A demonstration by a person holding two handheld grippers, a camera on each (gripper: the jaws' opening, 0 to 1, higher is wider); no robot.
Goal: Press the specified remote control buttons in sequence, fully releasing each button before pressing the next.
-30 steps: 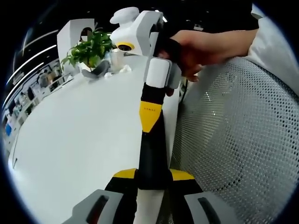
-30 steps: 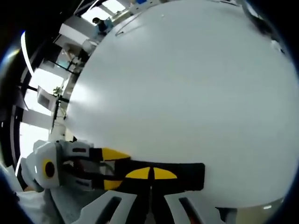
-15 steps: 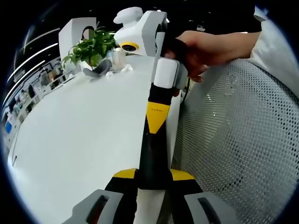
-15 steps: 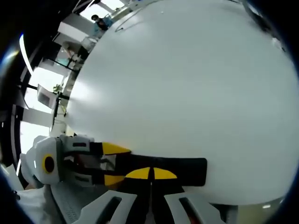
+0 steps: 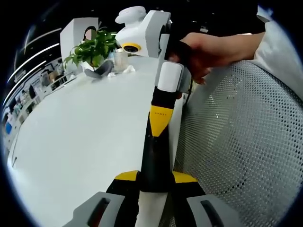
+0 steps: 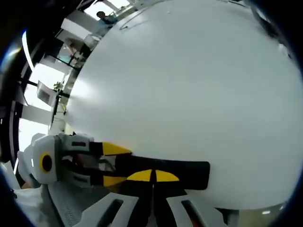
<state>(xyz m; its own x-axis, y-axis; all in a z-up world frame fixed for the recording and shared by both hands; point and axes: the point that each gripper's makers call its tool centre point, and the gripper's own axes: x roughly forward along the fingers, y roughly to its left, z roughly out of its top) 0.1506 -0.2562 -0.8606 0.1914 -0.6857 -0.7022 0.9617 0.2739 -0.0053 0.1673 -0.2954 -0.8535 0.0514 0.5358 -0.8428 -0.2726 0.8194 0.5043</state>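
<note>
A slim black remote control (image 5: 155,156) rises from my left gripper (image 5: 155,176), whose yellow-padded jaws are shut on its near end. My right gripper (image 5: 160,120), held by a person's hand (image 5: 208,47), points down at the remote. Its jaws are shut to one yellow tip, which lies on the remote's far part. In the right gripper view the remote (image 6: 189,172) runs crosswise under my shut right gripper (image 6: 152,176), and the left gripper (image 6: 113,165) clamps its left end. No buttons can be made out.
A wide white table (image 5: 80,132) lies to the left, with a potted plant (image 5: 92,47) and a grey object (image 5: 99,71) at its far end. A grey mesh chair back (image 5: 236,142) stands close on the right.
The right gripper's tip has shifted slightly to the right along the remote in the left gripper view. Both grips look the same.
</note>
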